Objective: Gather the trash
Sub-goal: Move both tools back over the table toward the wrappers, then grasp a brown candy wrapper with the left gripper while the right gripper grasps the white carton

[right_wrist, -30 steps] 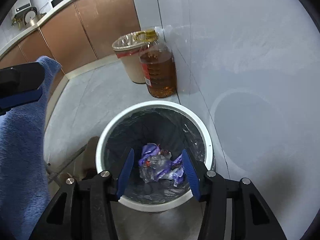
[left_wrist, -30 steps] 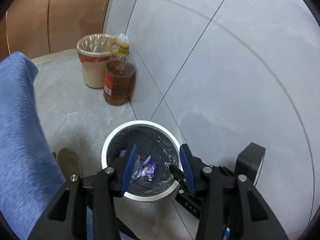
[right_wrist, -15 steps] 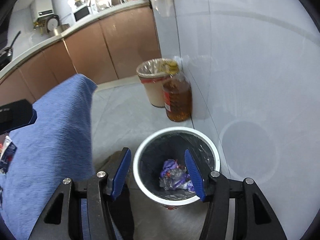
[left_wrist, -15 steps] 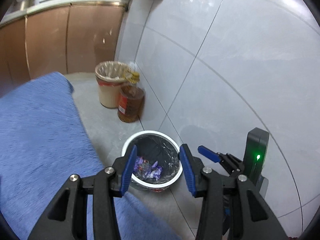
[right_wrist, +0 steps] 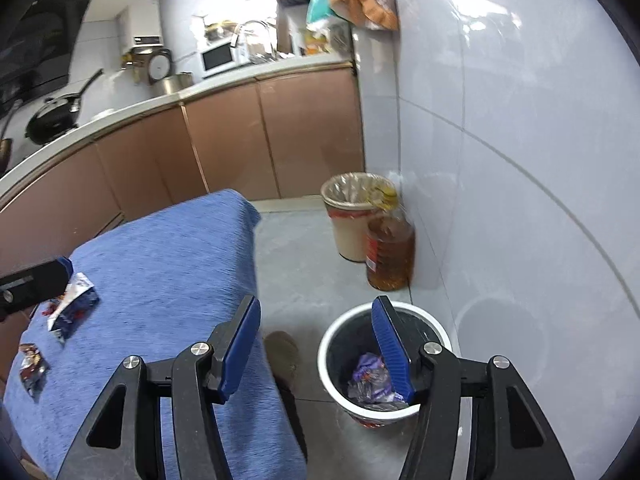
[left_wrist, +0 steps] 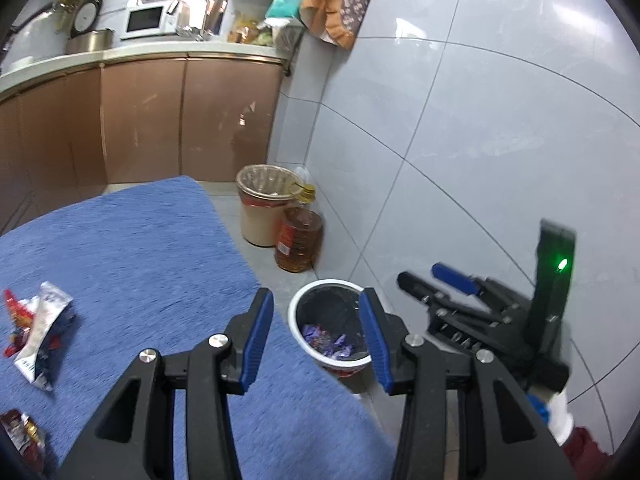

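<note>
a: how are the grippers posed?

b: both are tilted downward, over the edge of the blue cloth [left_wrist: 132,248] and the floor beside it. the left gripper [left_wrist: 316,336] is seen with its jaws parted and nothing between the pads. the right gripper [right_wrist: 316,352] is likewise released and empty; its jaws have just been opening. in the left view it is seen from the side, near the tiled wall [left_wrist: 480,140].

a: and the task's things, from largest down?

b: the bin [right_wrist: 332,336], white-rimmed with a dark liner, is stood on the floor between the cloth and the wall. purple wrappers [right_wrist: 370,376] are seen at its bottom. a tan bin [left_wrist: 260,208] and an oil bottle [left_wrist: 298,240] are set further back, touching or just beside each other. on the cloth, a white and blue wrapper [left_wrist: 42,332] is left lying, with a red wrapper [left_wrist: 14,312] just beside it and a dark wrapper [left_wrist: 20,436] nearer the lens, all well apart from the grippers.
</note>
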`<control>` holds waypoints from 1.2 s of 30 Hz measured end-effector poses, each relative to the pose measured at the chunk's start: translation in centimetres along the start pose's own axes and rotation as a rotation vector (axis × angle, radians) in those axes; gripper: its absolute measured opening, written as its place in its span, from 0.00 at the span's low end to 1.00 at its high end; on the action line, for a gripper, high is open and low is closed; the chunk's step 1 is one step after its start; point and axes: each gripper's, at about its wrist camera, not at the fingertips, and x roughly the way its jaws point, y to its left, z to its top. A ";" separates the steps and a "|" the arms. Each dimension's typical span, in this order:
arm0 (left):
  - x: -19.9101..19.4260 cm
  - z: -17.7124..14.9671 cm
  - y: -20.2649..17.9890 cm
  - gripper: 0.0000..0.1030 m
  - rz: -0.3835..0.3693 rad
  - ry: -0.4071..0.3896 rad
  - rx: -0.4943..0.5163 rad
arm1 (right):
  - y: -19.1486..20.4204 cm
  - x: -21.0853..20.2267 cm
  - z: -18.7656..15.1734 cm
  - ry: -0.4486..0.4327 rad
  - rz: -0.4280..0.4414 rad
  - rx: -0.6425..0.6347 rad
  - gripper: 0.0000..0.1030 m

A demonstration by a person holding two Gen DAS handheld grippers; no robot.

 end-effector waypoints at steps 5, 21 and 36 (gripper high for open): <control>-2.9 -2.0 2.0 0.46 0.066 -0.027 -0.012 | 2.1 -1.4 0.3 -0.026 0.037 -0.034 0.56; -11.3 -10.8 14.8 0.46 0.419 -0.035 -0.096 | 12.4 -1.8 1.4 0.028 0.290 -0.151 0.57; -9.7 -16.2 24.2 0.46 0.643 0.108 -0.088 | 26.7 7.4 -1.2 0.287 0.535 -0.284 0.57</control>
